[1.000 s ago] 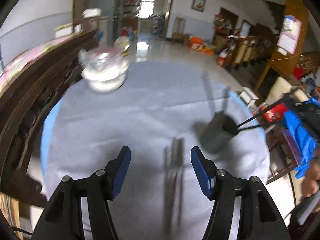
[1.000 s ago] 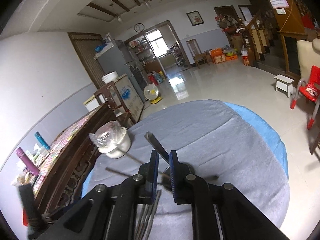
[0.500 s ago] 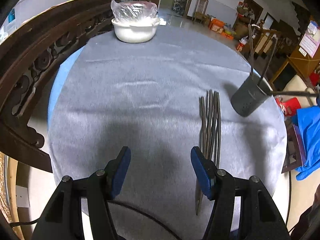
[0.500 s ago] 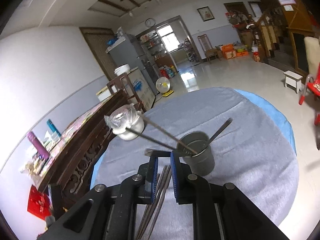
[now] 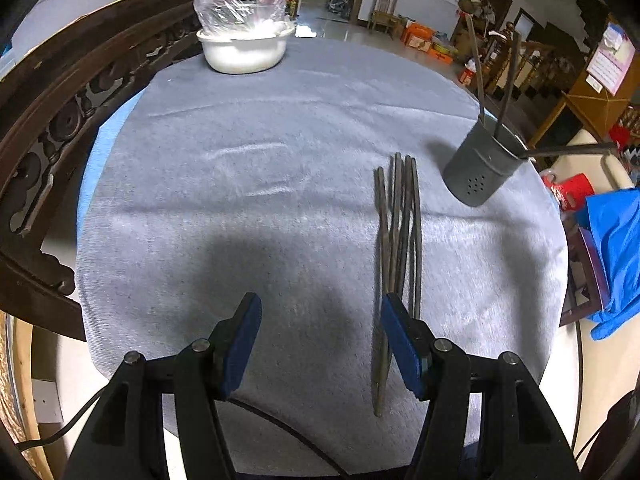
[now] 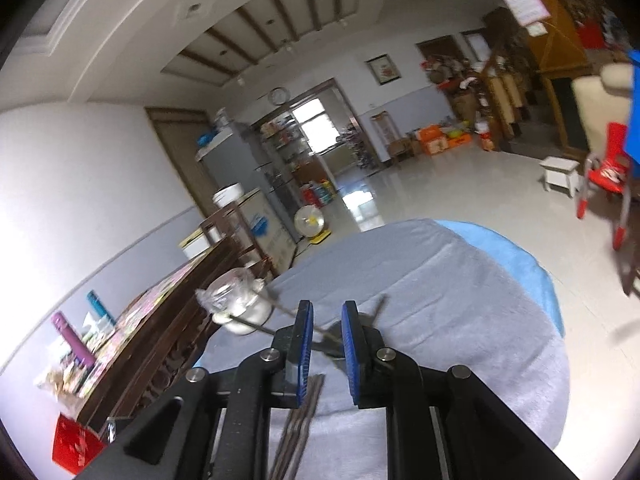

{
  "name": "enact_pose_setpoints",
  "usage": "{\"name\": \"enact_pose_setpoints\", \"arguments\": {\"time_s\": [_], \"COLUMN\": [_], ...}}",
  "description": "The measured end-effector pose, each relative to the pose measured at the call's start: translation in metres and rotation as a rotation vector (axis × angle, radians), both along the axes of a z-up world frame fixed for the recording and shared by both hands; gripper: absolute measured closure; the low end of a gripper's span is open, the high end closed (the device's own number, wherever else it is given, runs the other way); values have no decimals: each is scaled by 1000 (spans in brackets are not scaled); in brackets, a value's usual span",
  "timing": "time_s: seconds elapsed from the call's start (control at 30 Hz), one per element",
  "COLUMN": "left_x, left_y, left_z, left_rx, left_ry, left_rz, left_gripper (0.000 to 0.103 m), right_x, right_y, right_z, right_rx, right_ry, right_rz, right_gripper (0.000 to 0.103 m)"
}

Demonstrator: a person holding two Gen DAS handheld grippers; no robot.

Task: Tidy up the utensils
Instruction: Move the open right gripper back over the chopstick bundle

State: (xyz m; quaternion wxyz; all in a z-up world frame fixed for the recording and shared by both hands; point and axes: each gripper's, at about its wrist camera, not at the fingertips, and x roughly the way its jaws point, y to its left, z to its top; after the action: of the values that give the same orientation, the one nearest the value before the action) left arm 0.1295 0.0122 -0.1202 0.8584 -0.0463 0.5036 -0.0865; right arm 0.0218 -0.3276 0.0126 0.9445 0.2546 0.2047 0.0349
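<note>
A large tiled room with a beamed ceiling, a wall clock and cluttered shelves surrounds a round table (image 5: 280, 128) covered by a grey cloth over a blue one.

Left wrist view, left to right: a dark carved wooden rail (image 5: 60, 112) curves along the left edge of the frame. At upper centre-left, on the far part of the table, stands a white bowl (image 5: 244, 50) covered with clear plastic film. At the bottom of the frame the left gripper (image 5: 320, 336) points down at the cloth; its blue-padded fingers stand well apart with only bare cloth between them. Just right of centre a bundle of chopsticks (image 5: 400, 232) lies flat on the cloth, running from mid-frame toward the bottom, its near end passing behind the gripper's right-hand finger. At upper right a dark perforated utensil holder (image 5: 480, 172) stands near the table's edge with three chopsticks in it, two upright and one leaning out to the right. A blue garment (image 5: 616, 240) shows at the right edge.

Right wrist view, blurred: the bowl (image 6: 240, 308) sits at centre-left. The right gripper (image 6: 327, 340) occupies bottom centre, its fingers a narrow gap apart and gripping nothing; the holder is partly visible beyond the gap. The chopstick bundle (image 6: 304, 404) lies below the fingers.
</note>
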Motion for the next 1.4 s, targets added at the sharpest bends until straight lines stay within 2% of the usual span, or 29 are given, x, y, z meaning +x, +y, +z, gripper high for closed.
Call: {"name": "enact_pose_setpoints", "arguments": {"time_s": [0.13, 0.27, 0.43, 0.67, 0.83, 1.0, 1.07, 1.23, 1.27, 1.33, 1.4], "left_x": [1, 0, 0, 3, 6, 2, 2, -3, -3, -2, -1], "left_y": [-4, -9, -14, -6, -5, 0, 3, 18, 24, 31, 35], "left_z": [-7, -15, -23, -32, -34, -40, -40, -37, -36, -35, -33], "left_rx": [0, -6, -36, -56, -77, -81, -82, -105, -108, -115, -127], "left_ry": [21, 48, 82, 101, 109, 106, 99, 81, 76, 70, 66], "left_rz": [-7, -16, -41, -20, -33, -40, -40, -20, -4, 15, 23], "left_gripper": [40, 40, 40, 40, 40, 41, 47, 49, 51, 61, 61], "right_x": [1, 9, 25, 38, 36, 37, 38, 44, 46, 51, 57], "right_y": [-18, -18, 3, 44, 65, 77, 81, 100, 107, 120, 130], "right_z": [-16, -44, -99, -153, -169, -174, -174, -178, -177, -174, -174], "right_rx": [17, 37, 85, 96, 73, 58, 54, 40, 25, -5, -20], "right_ry": [60, 166, 339, 505, 561, 581, 588, 619, 617, 607, 606], "right_rz": [-31, 9, 110, 237, 287, 311, 319, 358, 373, 393, 403], "right_gripper": [86, 86, 86, 86, 86, 86, 86, 86, 86, 86, 86]}}
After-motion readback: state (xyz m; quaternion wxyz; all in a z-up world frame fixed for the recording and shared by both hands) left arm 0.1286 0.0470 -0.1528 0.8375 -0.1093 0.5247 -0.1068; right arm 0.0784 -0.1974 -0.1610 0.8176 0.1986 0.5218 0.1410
